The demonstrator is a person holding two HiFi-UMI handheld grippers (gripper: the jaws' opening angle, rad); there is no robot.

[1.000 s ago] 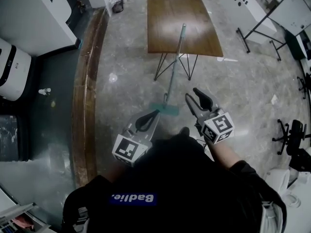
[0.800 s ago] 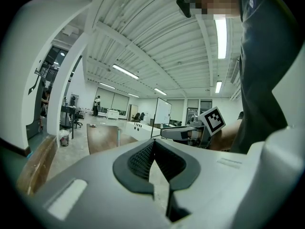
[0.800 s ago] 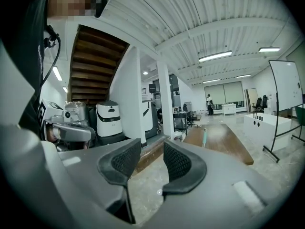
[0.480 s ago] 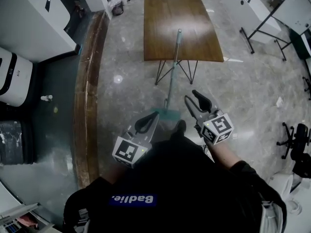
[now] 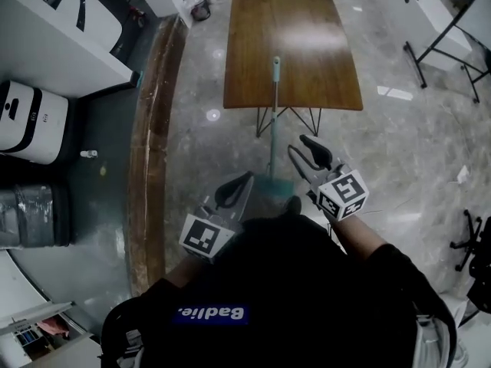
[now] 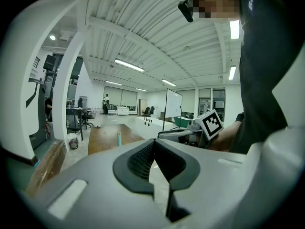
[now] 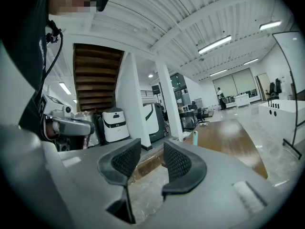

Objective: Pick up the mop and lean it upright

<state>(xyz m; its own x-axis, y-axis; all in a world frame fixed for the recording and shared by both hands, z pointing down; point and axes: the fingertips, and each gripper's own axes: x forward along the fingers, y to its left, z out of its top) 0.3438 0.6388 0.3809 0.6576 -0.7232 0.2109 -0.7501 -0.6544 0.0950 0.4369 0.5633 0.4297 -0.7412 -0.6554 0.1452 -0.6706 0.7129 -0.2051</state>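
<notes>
Grey left claw (image 5: 244, 179) and right claw (image 5: 298, 146), near level, beside mop (image 5: 273, 106)

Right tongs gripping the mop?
No: the right tongs stand apart with nothing between them, while the teal-handled mop leans against the brown wooden table.

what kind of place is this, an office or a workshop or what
Most likely a large open-plan office or lab floor. It has a long wooden table on thin metal legs, a standing whiteboard, ceiling strip lights, and a white machine cabinet beside the polished floor.
</notes>
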